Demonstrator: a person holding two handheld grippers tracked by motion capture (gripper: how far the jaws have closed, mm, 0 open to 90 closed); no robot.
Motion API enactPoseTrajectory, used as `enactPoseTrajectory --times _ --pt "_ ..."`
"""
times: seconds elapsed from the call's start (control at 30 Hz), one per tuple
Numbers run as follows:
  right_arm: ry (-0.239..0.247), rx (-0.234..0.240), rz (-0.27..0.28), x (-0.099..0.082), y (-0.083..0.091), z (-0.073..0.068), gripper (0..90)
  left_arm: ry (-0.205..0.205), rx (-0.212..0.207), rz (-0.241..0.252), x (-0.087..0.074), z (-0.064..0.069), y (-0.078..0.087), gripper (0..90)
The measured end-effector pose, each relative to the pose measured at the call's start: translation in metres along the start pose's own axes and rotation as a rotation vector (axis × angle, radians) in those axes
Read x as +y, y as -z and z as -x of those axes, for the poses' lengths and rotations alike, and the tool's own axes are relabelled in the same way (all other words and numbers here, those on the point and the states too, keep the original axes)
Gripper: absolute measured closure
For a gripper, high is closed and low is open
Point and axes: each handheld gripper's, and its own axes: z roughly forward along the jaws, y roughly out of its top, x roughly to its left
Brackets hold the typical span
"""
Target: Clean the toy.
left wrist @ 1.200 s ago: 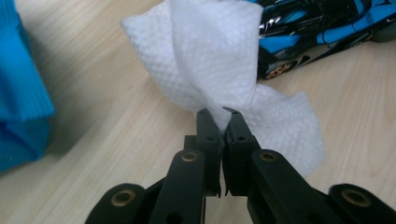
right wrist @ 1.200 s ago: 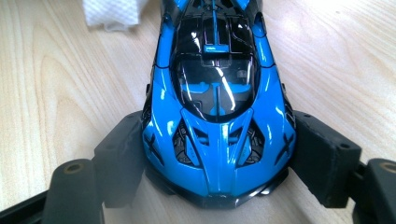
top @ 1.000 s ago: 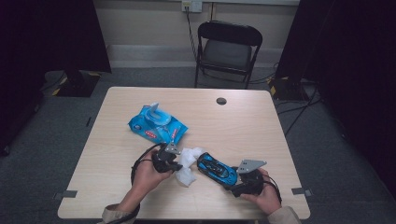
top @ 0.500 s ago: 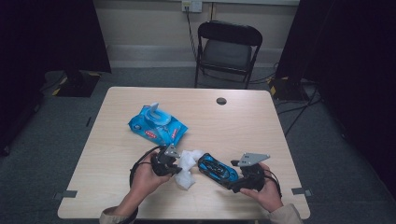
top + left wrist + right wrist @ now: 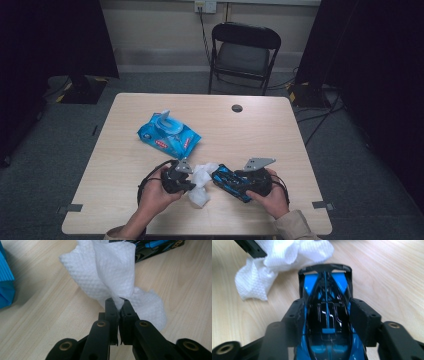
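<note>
A blue and black toy car (image 5: 229, 181) sits low over the table's front edge with my right gripper (image 5: 242, 187) shut on its sides. In the right gripper view both jaws press the car (image 5: 325, 285) at its cabin; they have just been closing onto it. My left gripper (image 5: 192, 182) is shut on a crumpled white wipe (image 5: 202, 179), pinching a twisted fold at the jaw tips (image 5: 117, 304). The wipe (image 5: 110, 270) touches the car's nose (image 5: 150, 246); most of the wipe (image 5: 274, 260) lies just ahead of the car.
A blue wet-wipes pack (image 5: 167, 134) with its lid flipped up lies left of the table's centre. A small black disc (image 5: 237, 108) is near the far edge. A black folding chair (image 5: 243, 50) stands behind the wooden table (image 5: 280, 145).
My right gripper has risen slightly and shifted toward the car, its jaws drawing in on the car's sides. The left gripper and the wipe have stayed put.
</note>
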Motion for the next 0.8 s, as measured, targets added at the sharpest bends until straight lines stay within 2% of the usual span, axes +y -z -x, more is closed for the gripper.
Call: enactPoseTrajectory --times 0.1,0.23,0.33,0.4,0.47,0.53,0.6,0.67,0.8 --pt "0.004 0.005 -0.007 -0.001 -0.002 0.000 46.6 0.017 0.032 -0.024 -0.001 0.000 -0.004 86.8" --pt "0.018 -0.015 -0.014 0.000 -0.003 -0.001 50.2 0.010 0.014 -0.048 -0.001 0.003 -0.013 86.3" --pt "0.011 -0.014 -0.015 -0.001 -0.003 -0.001 50.7 0.007 0.006 -0.047 0.001 0.005 -0.017 83.3" --pt "0.013 -0.013 -0.010 -0.001 -0.003 -0.001 50.7 0.004 0.016 -0.032 0.003 0.006 -0.020 76.7" --pt "0.011 -0.013 -0.007 -0.002 -0.003 0.000 50.7 0.004 0.006 -0.024 0.005 0.008 -0.024 77.3" --pt "0.016 -0.015 -0.005 -0.002 -0.003 -0.001 50.7 -0.013 -0.007 -0.016 0.007 0.010 -0.029 75.6" --pt "0.014 -0.014 -0.006 -0.002 -0.003 -0.001 50.8 -0.026 -0.017 -0.025 0.009 0.012 -0.034 77.0" --pt "0.010 -0.011 -0.001 -0.002 -0.003 0.000 50.8 -0.022 -0.035 -0.020 0.013 0.015 -0.038 83.5" --pt "0.013 -0.014 0.003 -0.003 -0.004 -0.001 51.0 -0.035 -0.033 -0.013 0.021 0.022 -0.045 86.2"
